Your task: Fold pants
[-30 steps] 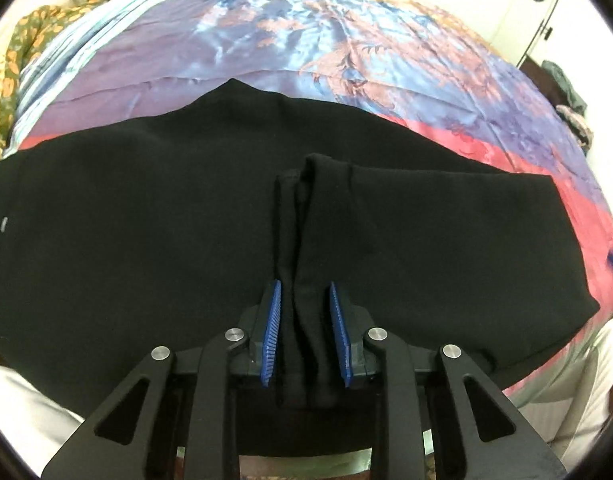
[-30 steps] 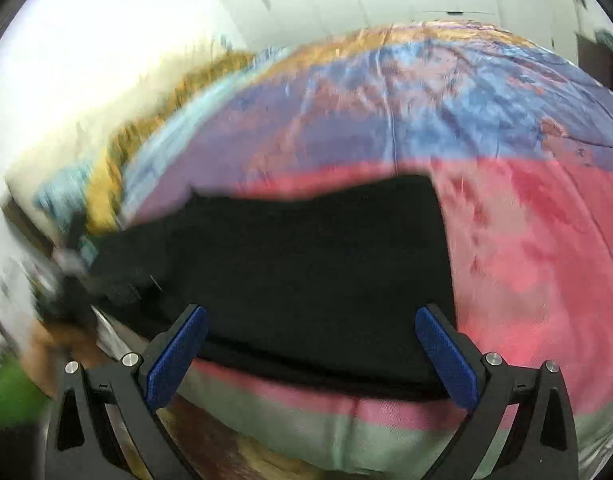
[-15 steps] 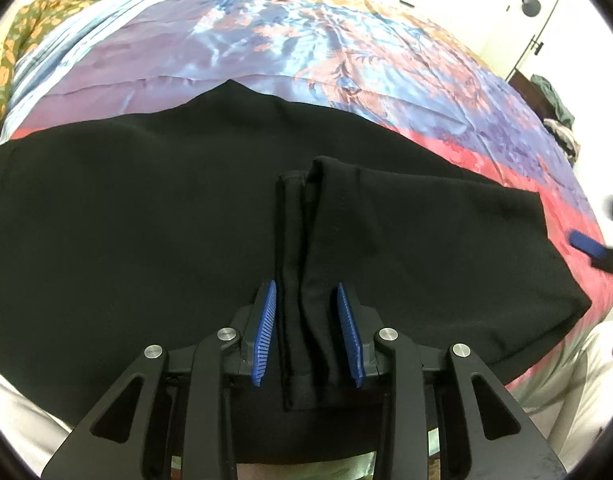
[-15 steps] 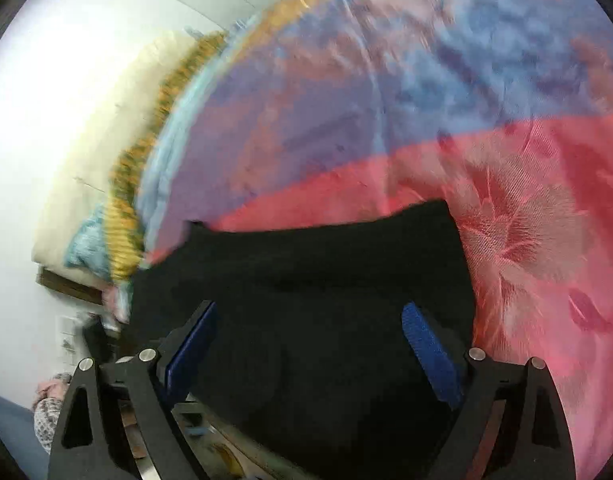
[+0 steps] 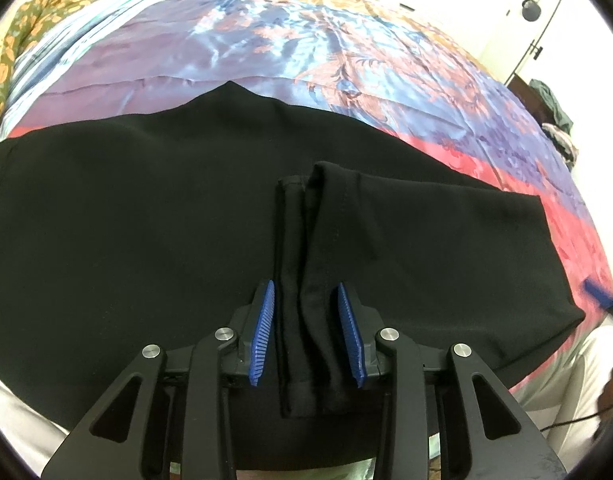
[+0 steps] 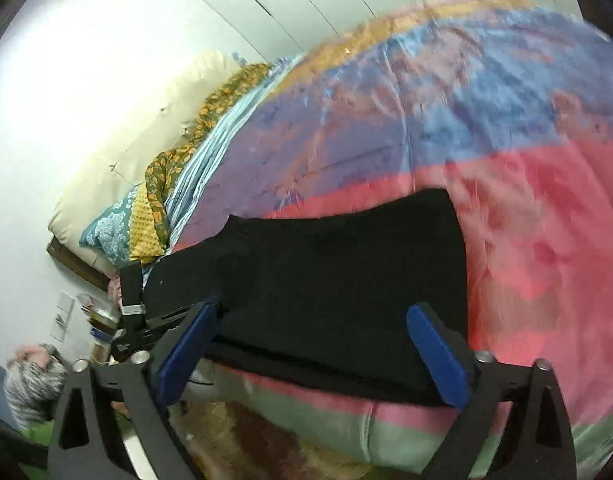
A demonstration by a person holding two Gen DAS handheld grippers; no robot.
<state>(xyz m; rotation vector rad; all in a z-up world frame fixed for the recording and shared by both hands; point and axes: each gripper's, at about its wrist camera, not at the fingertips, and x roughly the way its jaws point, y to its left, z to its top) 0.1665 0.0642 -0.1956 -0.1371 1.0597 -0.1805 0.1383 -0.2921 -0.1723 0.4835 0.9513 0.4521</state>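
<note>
Black pants (image 5: pixel 146 220) lie spread flat across a bed. One leg end (image 5: pixel 306 240) is folded back over them and runs toward my left gripper (image 5: pixel 305 284). That bunched fold sits slack between the blue pads, which stand slightly apart and do not squeeze it. My right gripper (image 6: pixel 312 310) hovers at the near bed edge over the pants' right end (image 6: pixel 326 264). Its jaws are opening wide and hold nothing. One of its blue pads (image 5: pixel 598 292) shows at the right edge of the left wrist view.
A satin bedspread (image 6: pixel 506 120) in blue, purple and pink covers the bed. Patterned pillows (image 6: pixel 146 232) lie against the headboard at left. A white door (image 5: pixel 530 8) and a heap of clothes (image 5: pixel 554 112) are far right. A person's head (image 6: pixel 30 376) shows low left.
My left jaws have widened a little around the fold of the pants. The right gripper swung in over the pants and has drawn back toward the bed's near edge.
</note>
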